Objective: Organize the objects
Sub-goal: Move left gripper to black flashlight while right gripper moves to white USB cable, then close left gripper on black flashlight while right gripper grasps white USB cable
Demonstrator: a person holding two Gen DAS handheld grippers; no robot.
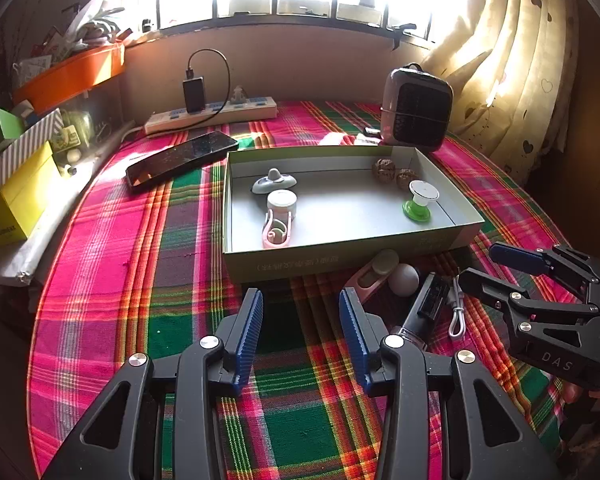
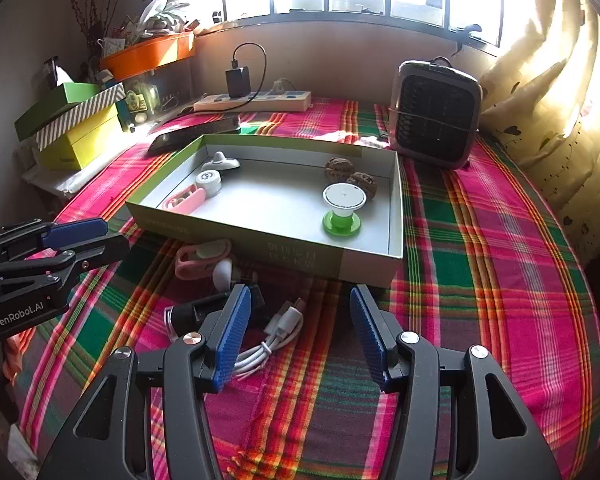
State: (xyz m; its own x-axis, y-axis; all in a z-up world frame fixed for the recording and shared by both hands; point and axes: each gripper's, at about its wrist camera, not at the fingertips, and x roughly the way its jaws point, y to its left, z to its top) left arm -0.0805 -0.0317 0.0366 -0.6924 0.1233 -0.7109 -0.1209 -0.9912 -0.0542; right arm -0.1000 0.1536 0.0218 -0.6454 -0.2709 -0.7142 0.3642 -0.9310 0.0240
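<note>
**Collecting the loose items in front of the box**

Both grippers hovered above the plaid tablecloth [image 2: 500, 240], each with fingers moderately apart and nothing between them. The left gripper [image 1: 301, 336] and the right gripper [image 2: 296, 332] stood near the pile just before the shallow cardboard box [image 2: 364, 268]: a white USB cable [image 2: 272, 340], a black cylindrical device [image 2: 204, 312], a white ball [image 2: 223, 274] and a pink clip [image 2: 196, 260]. The cable lay closest to the right fingers, so it seemed the natural next pick. It was better to pinch the bundled loops, not one strand, then lift clearly over the box wall
</note>
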